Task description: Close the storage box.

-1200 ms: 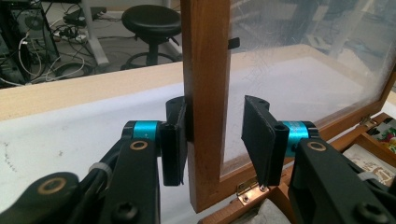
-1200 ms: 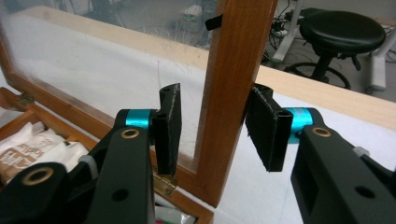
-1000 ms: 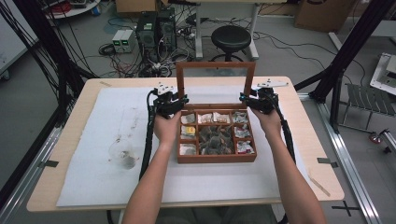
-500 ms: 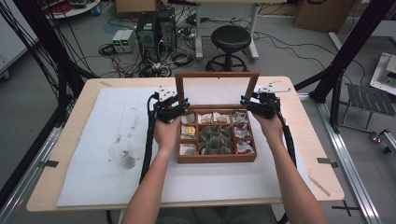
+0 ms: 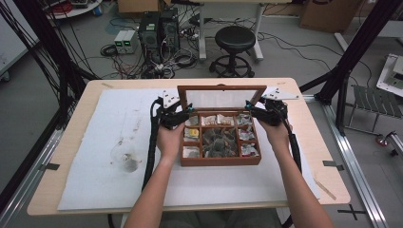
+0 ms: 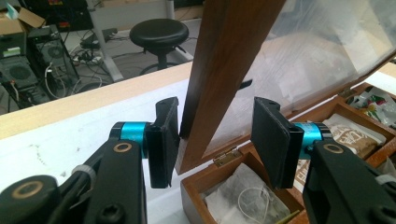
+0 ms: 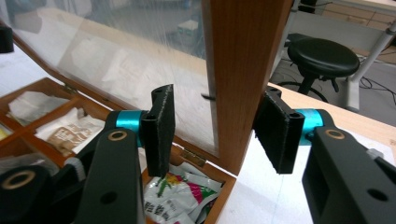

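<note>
Lid [image 5: 221, 97] of tea box [image 5: 221, 160], mid-table: raised upright | left gripper [image 6: 217, 140], right gripper [image 7: 219, 133]: jaws just opening, straddling the lid's side rails, pads no longer pinching | remaining: withdraw both.

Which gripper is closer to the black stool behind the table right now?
Right, slightly. The stool stands beyond the table's far edge; the right gripper sits at the lid's right post, the left gripper at its left post, farther off.
</note>
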The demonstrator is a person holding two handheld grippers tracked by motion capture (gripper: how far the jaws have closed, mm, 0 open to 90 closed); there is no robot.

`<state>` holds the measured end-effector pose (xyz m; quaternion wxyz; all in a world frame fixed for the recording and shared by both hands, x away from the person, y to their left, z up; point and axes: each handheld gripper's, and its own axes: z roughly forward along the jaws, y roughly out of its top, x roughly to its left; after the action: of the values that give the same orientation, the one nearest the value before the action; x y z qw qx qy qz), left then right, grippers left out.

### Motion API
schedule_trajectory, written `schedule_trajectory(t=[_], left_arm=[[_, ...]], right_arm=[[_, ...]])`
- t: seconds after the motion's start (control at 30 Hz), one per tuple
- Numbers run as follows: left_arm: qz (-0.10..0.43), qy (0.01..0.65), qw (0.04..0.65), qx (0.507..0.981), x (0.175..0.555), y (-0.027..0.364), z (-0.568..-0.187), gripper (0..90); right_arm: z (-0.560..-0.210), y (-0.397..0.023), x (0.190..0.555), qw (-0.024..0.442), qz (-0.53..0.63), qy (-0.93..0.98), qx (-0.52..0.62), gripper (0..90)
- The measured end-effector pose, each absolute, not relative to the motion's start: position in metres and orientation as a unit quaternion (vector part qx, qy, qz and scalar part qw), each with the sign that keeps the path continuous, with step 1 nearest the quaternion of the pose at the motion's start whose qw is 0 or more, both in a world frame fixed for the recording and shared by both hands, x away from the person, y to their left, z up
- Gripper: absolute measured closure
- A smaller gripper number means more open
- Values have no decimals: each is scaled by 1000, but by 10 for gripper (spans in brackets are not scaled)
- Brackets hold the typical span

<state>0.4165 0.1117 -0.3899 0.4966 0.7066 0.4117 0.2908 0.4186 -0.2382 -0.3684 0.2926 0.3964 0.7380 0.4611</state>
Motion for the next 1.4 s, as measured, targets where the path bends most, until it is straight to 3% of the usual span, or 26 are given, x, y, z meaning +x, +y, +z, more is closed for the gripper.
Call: schedule_trajectory(t=[0.77, 1.4], left_arm=[[291, 401, 534, 685, 375, 117, -377, 487], [274, 398, 549, 682, 344, 120, -381, 482]], right_arm=[[-357, -239, 376, 300, 476, 726, 395, 428], [-365, -245, 340, 281, 496, 712, 410, 445]])
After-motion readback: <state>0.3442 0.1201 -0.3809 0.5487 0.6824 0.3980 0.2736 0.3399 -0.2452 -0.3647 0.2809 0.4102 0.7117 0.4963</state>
